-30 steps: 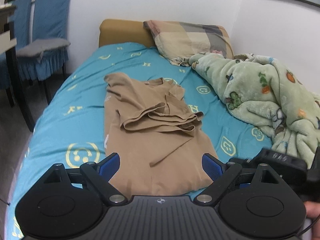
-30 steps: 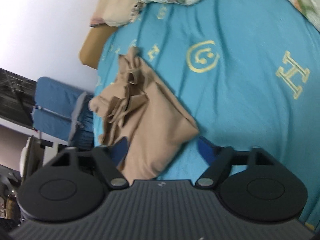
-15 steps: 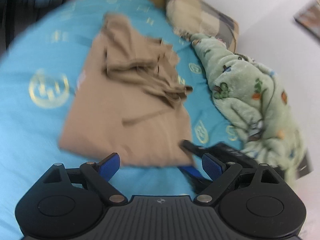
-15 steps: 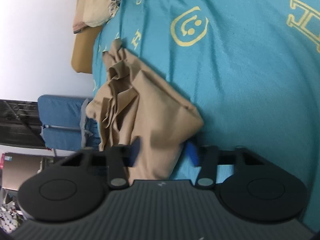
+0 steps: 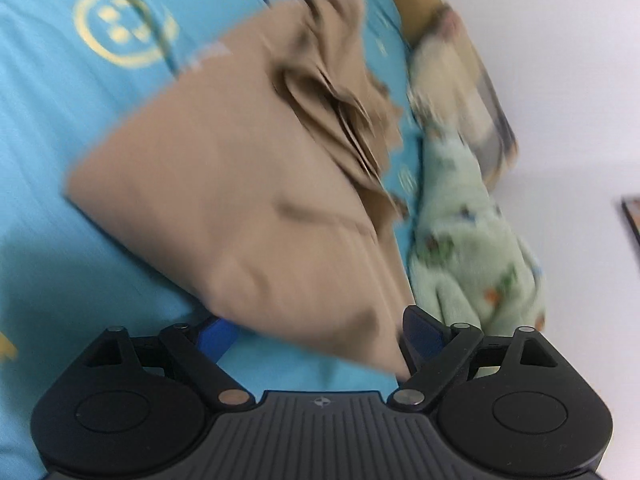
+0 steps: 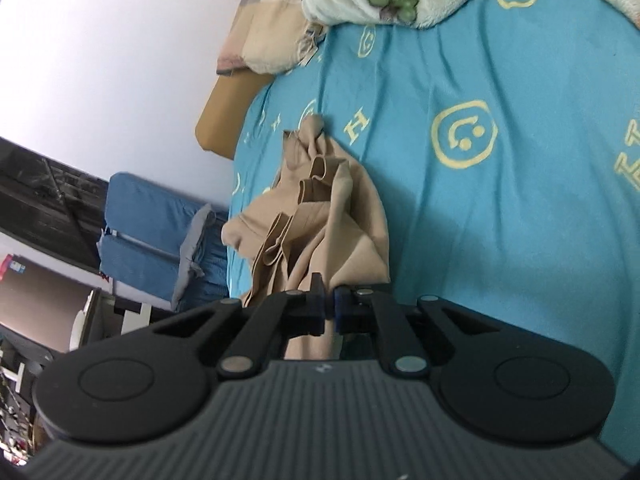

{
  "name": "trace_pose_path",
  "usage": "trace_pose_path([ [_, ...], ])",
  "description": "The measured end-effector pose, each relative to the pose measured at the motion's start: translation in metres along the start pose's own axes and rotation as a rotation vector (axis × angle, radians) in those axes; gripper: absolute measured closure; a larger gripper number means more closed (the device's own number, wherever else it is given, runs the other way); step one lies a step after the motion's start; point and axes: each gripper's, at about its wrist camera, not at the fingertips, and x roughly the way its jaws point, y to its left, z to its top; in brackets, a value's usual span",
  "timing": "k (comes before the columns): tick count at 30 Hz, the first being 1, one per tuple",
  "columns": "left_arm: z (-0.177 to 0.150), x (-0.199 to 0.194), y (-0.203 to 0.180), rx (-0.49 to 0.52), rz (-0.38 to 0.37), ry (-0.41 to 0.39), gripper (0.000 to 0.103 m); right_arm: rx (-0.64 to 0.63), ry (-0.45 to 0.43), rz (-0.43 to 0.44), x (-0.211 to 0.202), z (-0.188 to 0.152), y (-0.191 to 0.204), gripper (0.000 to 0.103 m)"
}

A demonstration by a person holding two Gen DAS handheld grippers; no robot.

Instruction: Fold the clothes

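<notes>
Your right gripper (image 6: pixel 328 307) has its blue-padded fingers pressed together on a near corner of the tan, soft-knit garment (image 6: pixel 320 216); the cloth bunches into ridges just ahead of the jaws and trails away across the turquoise bedsheet with yellow smiley and H prints (image 6: pixel 500 208).

Your left gripper (image 5: pixel 320 334) has its fingers spread wide. The garment's near edge (image 5: pixel 224 184) lies between them, its corner touching or just beside the right-hand blue pad (image 5: pixel 420 330); nothing is pinched. This view is motion-blurred, so fine contact cannot be told.

The garment lies on the bed, partly folded, with a heap of pleated layers toward its far end.

A pale green fleece blanket with cartoon prints (image 5: pixel 472 240) is piled beside it, and a beige patchwork pillow (image 6: pixel 272 40) sits at the head. A blue-covered chair (image 6: pixel 160 232) stands off the bedside.
</notes>
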Motion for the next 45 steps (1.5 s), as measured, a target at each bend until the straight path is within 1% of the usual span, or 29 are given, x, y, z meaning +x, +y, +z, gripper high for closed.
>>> trace_pose_path([
  [3, 0.008, -0.005, 0.016, -0.054, 0.058, -0.071, 0.029, 0.043, -0.005, -0.002, 0.000, 0.003, -0.007, 0.096],
  [4, 0.010, -0.006, 0.020, -0.073, 0.065, -0.082, 0.038, 0.049, -0.006, -0.003, 0.000, 0.003, -0.008, 0.096],
  [6, 0.012, -0.008, 0.026, -0.093, 0.070, -0.101, 0.047, 0.055, -0.008, -0.005, -0.001, 0.003, -0.009, 0.096],
  [8, 0.014, -0.012, 0.026, -0.088, 0.067, -0.125, 0.053, 0.054, -0.010, -0.005, -0.003, 0.002, -0.010, 0.096],
  [10, 0.015, -0.015, 0.026, -0.079, 0.067, -0.146, 0.063, 0.052, -0.010, -0.006, -0.003, 0.001, -0.012, 0.096],
  [11, 0.015, -0.016, 0.026, -0.076, 0.065, -0.156, 0.065, 0.050, -0.010, -0.006, -0.003, 0.001, -0.012, 0.096],
  [12, 0.015, -0.017, 0.025, -0.078, 0.061, -0.166, 0.072, 0.028, -0.018, -0.015, -0.005, 0.000, -0.011, 0.096],
  [13, 0.015, -0.018, 0.024, -0.076, 0.053, -0.174, 0.087, 0.005, -0.026, -0.023, -0.007, -0.001, -0.009, 0.096],
  [14, 0.016, -0.019, 0.023, -0.073, 0.043, -0.179, 0.091, -0.019, -0.035, -0.032, -0.008, -0.002, -0.007, 0.096],
  [15, 0.016, -0.021, 0.020, -0.064, 0.038, -0.187, 0.091, -0.043, -0.043, -0.041, -0.010, -0.003, -0.005, 0.096],
  [18, 0.014, -0.040, 0.006, -0.017, 0.015, -0.232, 0.095, -0.086, -0.077, -0.019, -0.023, -0.005, 0.001, 0.098],
  [23, -0.001, -0.083, -0.015, 0.141, -0.028, -0.304, 0.099, -0.145, -0.127, 0.023, -0.045, -0.007, 0.011, 0.099],
  [25, -0.008, -0.096, -0.019, 0.177, -0.044, -0.319, 0.099, -0.147, -0.137, 0.037, -0.053, -0.009, 0.013, 0.099],
  [34, -0.052, -0.162, -0.031, 0.252, -0.073, -0.302, 0.100, -0.141, -0.171, 0.066, -0.091, -0.024, 0.012, 0.099],
  [36, -0.062, -0.176, -0.034, 0.269, -0.079, -0.297, 0.100, -0.164, -0.197, 0.082, -0.108, -0.029, 0.016, 0.099],
  [40, -0.084, -0.207, -0.041, 0.310, -0.105, -0.299, 0.100, -0.203, -0.255, 0.142, -0.153, -0.047, 0.022, 0.099],
  [42, -0.093, -0.220, -0.047, 0.336, -0.115, -0.304, 0.100, -0.215, -0.282, 0.155, -0.171, -0.055, 0.022, 0.100],
  [45, -0.092, -0.224, -0.063, 0.378, -0.094, -0.309, 0.100, -0.263, -0.312, 0.164, -0.180, -0.054, 0.032, 0.099],
])
